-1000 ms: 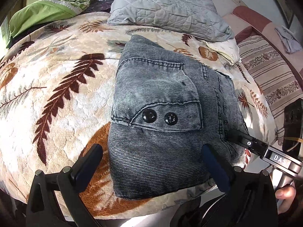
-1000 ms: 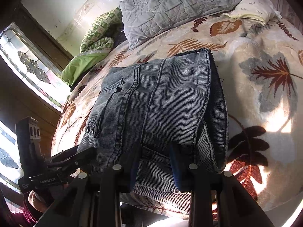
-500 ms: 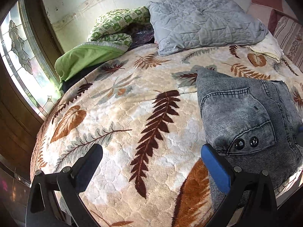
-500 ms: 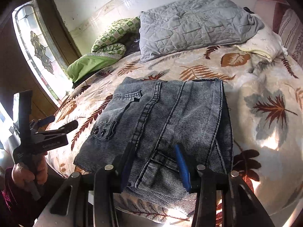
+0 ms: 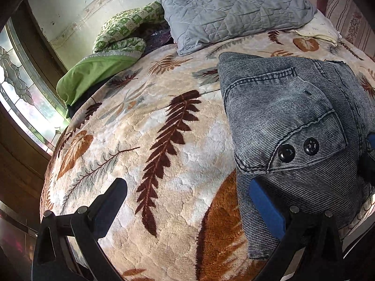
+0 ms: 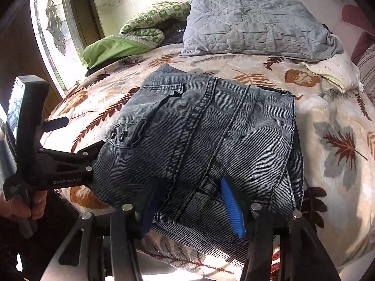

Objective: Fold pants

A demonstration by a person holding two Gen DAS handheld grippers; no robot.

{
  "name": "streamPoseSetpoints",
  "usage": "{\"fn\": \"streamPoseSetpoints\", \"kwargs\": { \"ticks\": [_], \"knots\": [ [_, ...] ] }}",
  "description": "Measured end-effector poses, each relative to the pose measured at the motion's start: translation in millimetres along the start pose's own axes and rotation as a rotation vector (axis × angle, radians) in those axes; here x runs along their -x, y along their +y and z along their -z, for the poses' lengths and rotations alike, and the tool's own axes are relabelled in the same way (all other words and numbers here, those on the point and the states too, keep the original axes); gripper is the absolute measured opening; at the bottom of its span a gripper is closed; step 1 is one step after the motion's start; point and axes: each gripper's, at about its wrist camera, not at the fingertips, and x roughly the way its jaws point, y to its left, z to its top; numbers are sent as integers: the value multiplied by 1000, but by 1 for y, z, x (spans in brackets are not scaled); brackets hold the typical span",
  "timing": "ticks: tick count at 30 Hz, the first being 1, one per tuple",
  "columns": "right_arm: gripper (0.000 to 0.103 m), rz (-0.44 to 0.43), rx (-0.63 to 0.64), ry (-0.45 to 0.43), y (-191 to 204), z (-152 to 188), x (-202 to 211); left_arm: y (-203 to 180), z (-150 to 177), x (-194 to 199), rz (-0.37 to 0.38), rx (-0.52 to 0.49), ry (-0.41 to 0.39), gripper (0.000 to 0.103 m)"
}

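Folded grey-blue pants (image 5: 293,117) (image 6: 211,128) lie on the leaf-patterned blanket (image 5: 140,152); a pocket flap with two black snaps faces up. My left gripper (image 5: 187,201) (image 6: 77,135) is open wide at the pants' left edge, over bare blanket. Its right finger (image 5: 264,206) overlaps that edge. My right gripper (image 6: 189,201) stands at the near edge of the pants and its jaws are opening. The folded waistband lies between them, and the blue pads (image 6: 232,206) do not press it. A corner of the right gripper (image 5: 371,154) shows at the far right of the left wrist view.
A grey quilted pillow (image 6: 253,23) and a green quilt (image 6: 131,39) lie at the bed's head. A stained-glass window (image 6: 54,30) is at left, and a striped cushion (image 5: 351,21) at right. A hand (image 6: 23,206) holds the left gripper's handle.
The left gripper swung off the pants to their left side. The right gripper's jaws widened and let go of the waistband edge, and its view rolled level.
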Motion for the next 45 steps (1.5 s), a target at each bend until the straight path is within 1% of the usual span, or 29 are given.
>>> {"fn": "streamPoseSetpoints", "kwargs": {
  "ticks": [3, 5, 9, 14, 16, 20, 23, 28, 34, 37, 40, 45],
  "knots": [
    [60, 33, 40, -1, 7, 2, -1, -4, 1, 0, -9, -13, -15, 103],
    [60, 37, 40, 0, 8, 2, -2, -3, 2, -2, -2, -9, -15, 103],
    [61, 26, 32, 3, 6, 0, -2, -1, 0, -3, 12, -1, -4, 103],
    [61, -13, -30, -14, -2, -5, 8, 1, -6, 8, -20, -14, -14, 103],
    [61, -24, -60, -45, -7, -7, 15, 5, -8, 17, -22, 7, -36, 103],
    [61, -23, -94, -148, -15, -10, 36, 14, -17, 37, -17, 55, -79, 103],
    [61, -13, -110, -207, -19, -11, 50, 17, -26, 57, -23, 73, -131, 103],
    [61, 10, -116, -265, -21, -13, 66, 22, -38, 92, -13, 92, -211, 103],
    [62, 46, -127, -322, -21, -20, 92, 23, -49, 128, 0, 94, -282, 103],
    [62, 75, -123, -348, -20, -25, 107, 22, -53, 140, 2, 96, -304, 103],
    [62, 76, -133, -370, -21, -29, 120, 22, -55, 147, 3, 100, -316, 103],
    [63, 96, -112, -423, -15, -33, 143, 22, -58, 150, 4, 106, -321, 103]
  ]
}}
